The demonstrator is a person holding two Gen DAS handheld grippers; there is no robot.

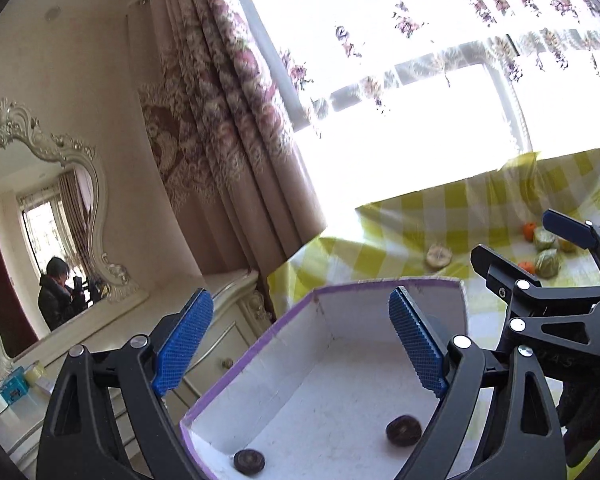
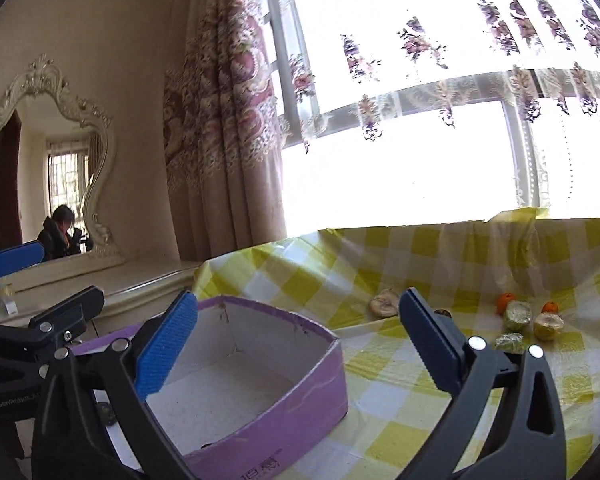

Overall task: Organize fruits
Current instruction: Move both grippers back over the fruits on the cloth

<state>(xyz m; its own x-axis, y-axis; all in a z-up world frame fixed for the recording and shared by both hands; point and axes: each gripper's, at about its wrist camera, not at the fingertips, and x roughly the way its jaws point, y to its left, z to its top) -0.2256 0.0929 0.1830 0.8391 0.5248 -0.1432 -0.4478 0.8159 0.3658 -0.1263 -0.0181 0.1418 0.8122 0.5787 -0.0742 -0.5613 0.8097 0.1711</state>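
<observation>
From the left wrist, the left gripper (image 1: 300, 344) gapes empty above the purple box (image 1: 236, 364) holding two dark fruits (image 1: 404, 431), while from the right wrist the right gripper (image 2: 296, 348) stands wide and empty beside it, the remaining fruits (image 2: 518, 314) clustered on the checked tablecloth (image 2: 400, 400).

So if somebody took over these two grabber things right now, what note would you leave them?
Left gripper: jaws open, empty, over the purple box.
Right gripper: jaws open, empty, beside the box.
Done: two dark round fruits lie in the box.
Left: a pale fruit, two oranges and the greenish and yellowish pieces are on the checked cloth.
</observation>
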